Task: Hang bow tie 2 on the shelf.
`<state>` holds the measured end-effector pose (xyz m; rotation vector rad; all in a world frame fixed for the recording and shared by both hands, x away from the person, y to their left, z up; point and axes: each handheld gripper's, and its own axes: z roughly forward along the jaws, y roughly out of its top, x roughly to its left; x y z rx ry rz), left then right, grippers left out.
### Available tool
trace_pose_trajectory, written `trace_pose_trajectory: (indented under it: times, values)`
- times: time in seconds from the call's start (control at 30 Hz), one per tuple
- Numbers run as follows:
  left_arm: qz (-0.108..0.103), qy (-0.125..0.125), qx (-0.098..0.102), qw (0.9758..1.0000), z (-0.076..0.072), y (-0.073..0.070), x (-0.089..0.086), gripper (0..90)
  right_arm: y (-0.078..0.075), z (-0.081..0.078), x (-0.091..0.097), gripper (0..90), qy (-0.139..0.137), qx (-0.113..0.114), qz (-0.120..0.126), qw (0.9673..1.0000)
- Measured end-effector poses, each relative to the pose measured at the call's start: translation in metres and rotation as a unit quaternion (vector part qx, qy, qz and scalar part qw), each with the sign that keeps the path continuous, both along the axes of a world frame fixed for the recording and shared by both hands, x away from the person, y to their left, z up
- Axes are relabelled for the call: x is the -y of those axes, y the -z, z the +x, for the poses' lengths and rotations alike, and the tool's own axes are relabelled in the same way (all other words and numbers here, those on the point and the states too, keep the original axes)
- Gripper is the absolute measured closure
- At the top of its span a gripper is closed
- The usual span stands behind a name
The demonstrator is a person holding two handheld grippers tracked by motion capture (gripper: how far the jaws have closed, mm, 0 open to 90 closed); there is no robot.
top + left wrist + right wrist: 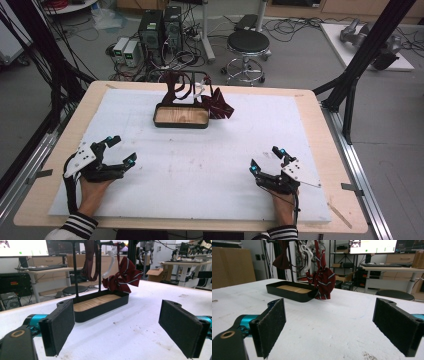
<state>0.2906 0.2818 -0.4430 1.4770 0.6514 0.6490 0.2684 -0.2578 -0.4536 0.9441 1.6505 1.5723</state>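
From where I stood, the left gripper rested at about eight o'clock on the white mat, held in the person's left hand, its two black padded fingers spread wide with nothing between them. Its jaws faced toward two o'clock, at the stand further up the table. Moving across, at roughly twelve o'clock on the mat sat a black tray with a wooden floor, and from it rose a thin black rack. A plain dark red strap or tie hung from the rack's crossbar, above the tray. At the tray's right end, around one o'clock, a dark red bow tie with pale stripes hung down and touched the tray's outer corner; a white hanger-like piece showed just behind it. Both grippers were well apart from the tray. Further right, at about four o'clock, the right gripper lay in the person's right hand, its fingers likewise spread open and empty, aimed toward eleven o'clock at the tray.
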Motion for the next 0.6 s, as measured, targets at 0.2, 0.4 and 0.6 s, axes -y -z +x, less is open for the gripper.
trace_pose_trajectory:
  times: [0.2,0.4,0.6]
  values:
    - [-0.011,-0.009,0.001,0.9999,-0.0023,0.0106,-0.0001,14.6,0.0000,0.0000,-0.0002,10.6,0.000,0.001,0.000,1.0000]
    - [-0.023,-0.021,0.000,0.9995,-0.0030,0.0112,-0.0034,14.7,0.0000,-0.0005,-0.0015,10.6,0.000,0.002,-0.003,1.0000]
    - [-0.019,-0.026,0.007,0.9995,-0.0045,0.0121,-0.0026,14.9,0.0000,-0.0009,-0.0016,10.6,0.000,0.003,-0.006,1.0000]
